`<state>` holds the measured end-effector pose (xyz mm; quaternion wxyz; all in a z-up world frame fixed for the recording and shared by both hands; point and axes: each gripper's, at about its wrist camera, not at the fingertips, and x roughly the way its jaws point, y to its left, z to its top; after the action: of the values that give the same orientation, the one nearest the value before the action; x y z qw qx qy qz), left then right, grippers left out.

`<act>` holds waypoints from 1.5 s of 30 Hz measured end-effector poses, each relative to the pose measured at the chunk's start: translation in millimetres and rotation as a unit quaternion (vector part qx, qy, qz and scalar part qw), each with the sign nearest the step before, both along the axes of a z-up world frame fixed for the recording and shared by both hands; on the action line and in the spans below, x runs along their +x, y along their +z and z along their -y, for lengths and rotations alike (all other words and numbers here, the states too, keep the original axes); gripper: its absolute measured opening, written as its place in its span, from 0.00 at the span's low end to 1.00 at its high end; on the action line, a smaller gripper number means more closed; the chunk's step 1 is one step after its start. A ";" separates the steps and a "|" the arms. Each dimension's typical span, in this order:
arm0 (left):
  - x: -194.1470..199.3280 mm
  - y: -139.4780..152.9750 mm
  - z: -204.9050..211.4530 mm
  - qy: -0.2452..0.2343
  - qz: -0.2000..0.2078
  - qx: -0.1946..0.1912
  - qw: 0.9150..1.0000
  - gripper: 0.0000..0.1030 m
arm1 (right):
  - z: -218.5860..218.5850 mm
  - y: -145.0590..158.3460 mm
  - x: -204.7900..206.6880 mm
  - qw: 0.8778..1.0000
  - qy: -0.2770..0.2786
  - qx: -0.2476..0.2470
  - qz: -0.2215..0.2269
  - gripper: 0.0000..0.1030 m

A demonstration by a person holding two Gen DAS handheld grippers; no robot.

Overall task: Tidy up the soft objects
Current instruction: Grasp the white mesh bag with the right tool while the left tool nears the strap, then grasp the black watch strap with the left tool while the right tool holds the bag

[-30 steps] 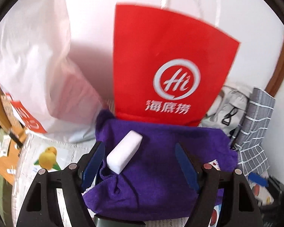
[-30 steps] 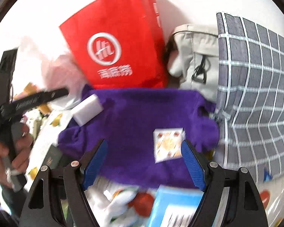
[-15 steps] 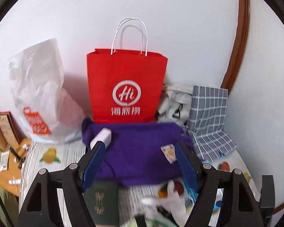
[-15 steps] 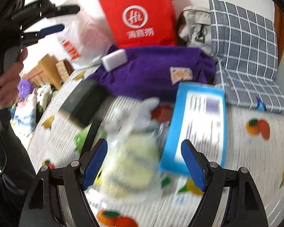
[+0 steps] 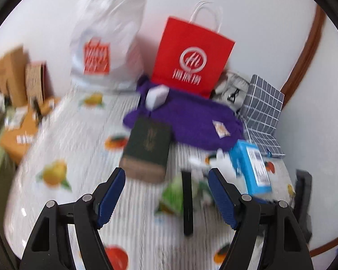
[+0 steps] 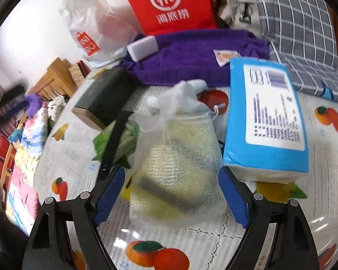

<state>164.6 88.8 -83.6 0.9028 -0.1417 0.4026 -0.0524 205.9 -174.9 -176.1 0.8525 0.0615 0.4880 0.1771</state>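
Both views have pulled back from the purple towel (image 6: 191, 56) since the earlier frames; the right claw (image 6: 171, 194) now sits low over the white mesh bag (image 6: 175, 168) of yellow sponges. Its jaws have just been opening and stand apart either side of the bag, pads not pressing. The left claw (image 5: 166, 196) is also apart, empty, over bare tabletop (image 5: 83, 139) short of the dark green book (image 5: 146, 146). A white sponge block (image 6: 143, 47) lies on the towel's left end and a small sachet (image 6: 225, 56) on its right. Risks, as I judge them: the mesh is slack, so a shallow pinch may catch netting only and let the sponges sag or slip. The black strap (image 6: 115, 141) lies just beside the left finger and could be caught. The blue tissue pack (image 6: 266, 117) touches the bag's right side and may get shoved. The surface is a fruit-print cloth under lace, glossy, likely slippery. The room is cluttered: red paper bag (image 5: 191, 58), white plastic bag (image 5: 106, 42), grey checked cloth (image 6: 299, 33) against a white wall.
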 end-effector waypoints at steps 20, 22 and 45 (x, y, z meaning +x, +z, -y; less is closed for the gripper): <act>-22.6 -53.0 13.5 0.001 -0.077 0.033 0.997 0.72 | 24.7 25.2 -65.6 0.997 -0.012 0.024 0.078 0.07; -18.6 -61.9 22.3 -0.005 -0.089 0.039 0.995 0.72 | 33.6 25.8 -73.5 0.996 -0.019 0.021 0.080 0.07; 21.0 -117.2 98.6 -0.024 -0.101 0.115 0.988 0.30 | 87.8 -41.2 -73.9 0.993 -0.096 -0.053 0.043 0.10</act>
<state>185.6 -9.7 -200.7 0.8664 -0.0313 0.4982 -0.0128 131.9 -262.8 -217.3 0.8879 0.0555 0.4512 0.0705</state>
